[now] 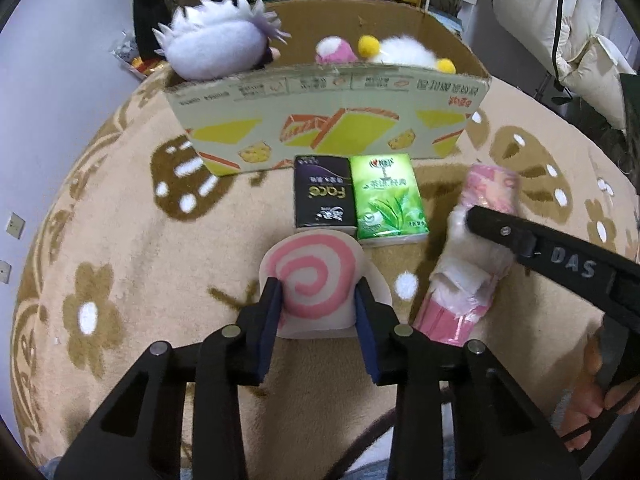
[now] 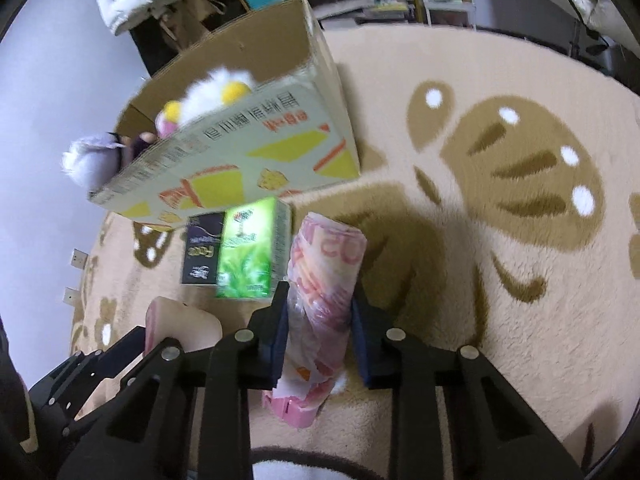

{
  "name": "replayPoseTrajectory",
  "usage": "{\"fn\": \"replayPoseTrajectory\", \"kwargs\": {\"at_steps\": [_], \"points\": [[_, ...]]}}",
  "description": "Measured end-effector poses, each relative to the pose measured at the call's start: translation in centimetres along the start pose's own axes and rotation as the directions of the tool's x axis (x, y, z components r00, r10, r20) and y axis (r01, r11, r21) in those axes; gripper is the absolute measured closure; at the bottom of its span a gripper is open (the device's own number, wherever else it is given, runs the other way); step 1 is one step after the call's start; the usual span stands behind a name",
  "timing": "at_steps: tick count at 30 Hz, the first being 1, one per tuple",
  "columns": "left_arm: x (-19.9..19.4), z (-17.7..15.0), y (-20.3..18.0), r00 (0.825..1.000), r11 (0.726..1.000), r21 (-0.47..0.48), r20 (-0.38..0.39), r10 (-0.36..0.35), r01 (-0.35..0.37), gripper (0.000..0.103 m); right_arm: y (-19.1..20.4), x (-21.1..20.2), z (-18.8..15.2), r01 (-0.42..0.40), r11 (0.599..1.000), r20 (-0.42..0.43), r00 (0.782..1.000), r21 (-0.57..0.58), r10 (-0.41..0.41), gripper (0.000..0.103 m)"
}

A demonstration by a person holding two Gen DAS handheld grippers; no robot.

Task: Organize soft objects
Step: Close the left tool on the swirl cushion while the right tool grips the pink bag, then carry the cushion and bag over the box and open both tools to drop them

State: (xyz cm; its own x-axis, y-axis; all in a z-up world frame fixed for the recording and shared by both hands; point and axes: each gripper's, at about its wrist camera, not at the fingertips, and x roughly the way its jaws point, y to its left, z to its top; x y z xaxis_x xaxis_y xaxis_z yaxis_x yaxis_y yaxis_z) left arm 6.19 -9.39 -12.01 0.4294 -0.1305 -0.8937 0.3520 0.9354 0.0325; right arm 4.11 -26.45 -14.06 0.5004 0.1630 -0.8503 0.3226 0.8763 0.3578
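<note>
My left gripper point(image 1: 318, 292) is shut on a soft roll with a pink and white swirl end point(image 1: 314, 276); in the right wrist view this swirl roll point(image 2: 182, 330) lies low at the left. My right gripper point(image 2: 320, 296) is shut on a pink plastic-wrapped roll point(image 2: 326, 280), lifted off the carpet. From the left wrist view the pink wrapped roll point(image 1: 476, 240) hangs at the right under the right gripper's finger point(image 1: 504, 232). An open cardboard box point(image 1: 328, 116) stands behind, holding a white-haired plush point(image 1: 216, 46) and a white, pink and yellow plush point(image 1: 396, 52).
A black tissue pack point(image 1: 324, 192) and a green tissue pack point(image 1: 386, 200) lie side by side in front of the box on the beige patterned carpet point(image 1: 120, 240). Shelves and clutter stand behind the box. A person's fingers point(image 1: 596, 396) show at the right edge.
</note>
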Motion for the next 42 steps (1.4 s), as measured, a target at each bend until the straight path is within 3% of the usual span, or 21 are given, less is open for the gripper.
{"fn": "replayPoseTrajectory", "kwargs": {"at_steps": [11, 16, 24, 36, 42], "points": [[-4.2, -0.1, 1.2, 0.989, 0.998, -0.008, 0.132, 0.066, -0.066, 0.069, -0.1, -6.6, -0.4, -0.052, 0.996, 0.193, 0.979, -0.077, 0.066, 0.076], [-7.1, 0.3, 1.8, 0.968, 0.995, -0.023, 0.232, 0.097, -0.094, 0.069, 0.7, -9.7, 0.3, -0.061, 0.991, 0.295, 0.951, -0.12, 0.095, 0.076], [-11.4, 2.6, 3.1, 0.913, 0.993, -0.05, 0.39, 0.117, -0.106, 0.069, 2.2, -12.0, 2.9, -0.06, 0.982, 0.39, 0.912, -0.178, 0.126, 0.076], [-11.8, 8.7, 4.2, 0.866, 0.99, -0.052, 0.48, 0.138, -0.129, 0.068, 2.9, -12.5, 8.4, -0.007, 0.971, 0.491, 0.862, -0.24, 0.128, 0.076], [-10.6, 11.5, 3.8, 0.86, 0.989, -0.03, 0.49, 0.142, -0.145, 0.068, 3.3, -11.2, 10.7, 0.018, 0.962, 0.522, 0.843, -0.274, 0.133, 0.076]]}}
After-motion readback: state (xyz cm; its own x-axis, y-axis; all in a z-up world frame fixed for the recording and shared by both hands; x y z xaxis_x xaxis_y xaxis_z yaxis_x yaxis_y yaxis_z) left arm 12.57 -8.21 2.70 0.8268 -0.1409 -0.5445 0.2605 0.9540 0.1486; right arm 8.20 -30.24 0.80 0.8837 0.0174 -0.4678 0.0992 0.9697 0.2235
